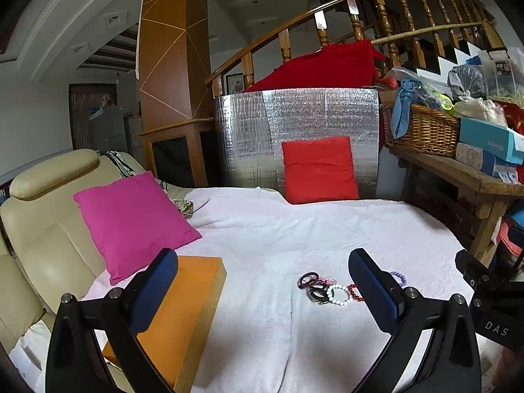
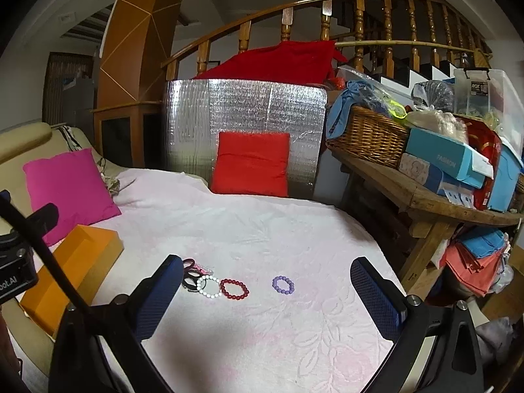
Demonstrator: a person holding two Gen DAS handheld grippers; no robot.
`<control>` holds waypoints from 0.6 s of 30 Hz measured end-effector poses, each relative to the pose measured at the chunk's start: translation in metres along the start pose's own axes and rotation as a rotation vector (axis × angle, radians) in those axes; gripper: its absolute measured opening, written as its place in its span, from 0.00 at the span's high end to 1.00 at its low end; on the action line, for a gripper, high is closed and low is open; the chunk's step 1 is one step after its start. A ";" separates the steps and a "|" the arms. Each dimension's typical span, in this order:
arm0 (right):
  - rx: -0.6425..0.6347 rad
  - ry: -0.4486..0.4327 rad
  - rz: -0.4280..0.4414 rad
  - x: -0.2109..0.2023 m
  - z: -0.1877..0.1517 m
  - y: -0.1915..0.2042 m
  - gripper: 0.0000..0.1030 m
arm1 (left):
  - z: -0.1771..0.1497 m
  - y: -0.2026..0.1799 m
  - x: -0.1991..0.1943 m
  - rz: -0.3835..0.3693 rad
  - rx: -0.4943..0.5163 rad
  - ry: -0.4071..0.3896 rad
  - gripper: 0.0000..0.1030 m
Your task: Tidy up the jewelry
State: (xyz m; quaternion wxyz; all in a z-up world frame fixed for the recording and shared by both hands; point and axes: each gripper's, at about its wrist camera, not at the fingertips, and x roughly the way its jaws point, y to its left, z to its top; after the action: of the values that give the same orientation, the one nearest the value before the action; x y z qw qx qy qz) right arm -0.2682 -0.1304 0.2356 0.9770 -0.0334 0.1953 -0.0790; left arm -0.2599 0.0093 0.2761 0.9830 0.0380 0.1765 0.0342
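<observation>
Hovering: both grippers are held above a white blanket (image 2: pixel 262 229), nothing between their fingers.
Left gripper (image 1: pixel 262 288): spread wide and empty; its blue pads (image 1: pixel 154 294) frame the lower middle of the left wrist view.
Right gripper (image 2: pixel 265 298): spread wide and empty; part of its black body is seen at the right edge of the left wrist view.
Bracelets: laid in a row on the blanket, lower centre of both views.
Purple bracelet (image 2: pixel 283 284): set apart from the others, toward the right; in the left wrist view it is half hidden behind the right finger.
Red bracelet (image 2: pixel 233 289): just left of the purple one, touching the white bracelet (image 2: pixel 209 286).
White bracelet, left wrist view (image 1: pixel 340 294): seen between the fingers, nearer the right finger.
Dark rings (image 1: pixel 309 280): a small cluster with a pink piece, at the left end of the row; the items cannot be told apart.
Orange box (image 1: pixel 193 298): closed, on the blanket at lower left, well apart from the bracelets.
Pink pillow (image 1: pixel 131 222): propped against a cream sofa (image 1: pixel 42 229), just behind the box.
Red pillow (image 2: pixel 252 163): leaned upright on a silver foil panel (image 2: pixel 242 111) at the far edge of the blanket.
Bench (image 2: pixel 425 196): wooden, at the right, loaded with a wicker basket (image 2: pixel 366 137) and boxes.
</observation>
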 end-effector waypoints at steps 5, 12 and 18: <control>0.002 0.024 0.004 0.017 -0.001 0.004 0.00 | -0.003 0.000 0.016 0.003 0.000 0.027 0.00; -0.014 0.048 0.010 0.038 -0.003 0.012 0.00 | -0.004 -0.004 0.035 0.010 0.003 0.050 0.00; -0.019 0.079 0.017 0.062 -0.007 0.017 0.00 | -0.011 -0.004 0.063 0.026 0.000 0.078 0.00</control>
State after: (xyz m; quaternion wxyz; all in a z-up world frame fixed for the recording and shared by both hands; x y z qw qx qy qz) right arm -0.2119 -0.1244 0.2040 0.9688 -0.0378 0.2346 -0.0701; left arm -0.2049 0.0115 0.2438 0.9748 0.0389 0.2144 0.0484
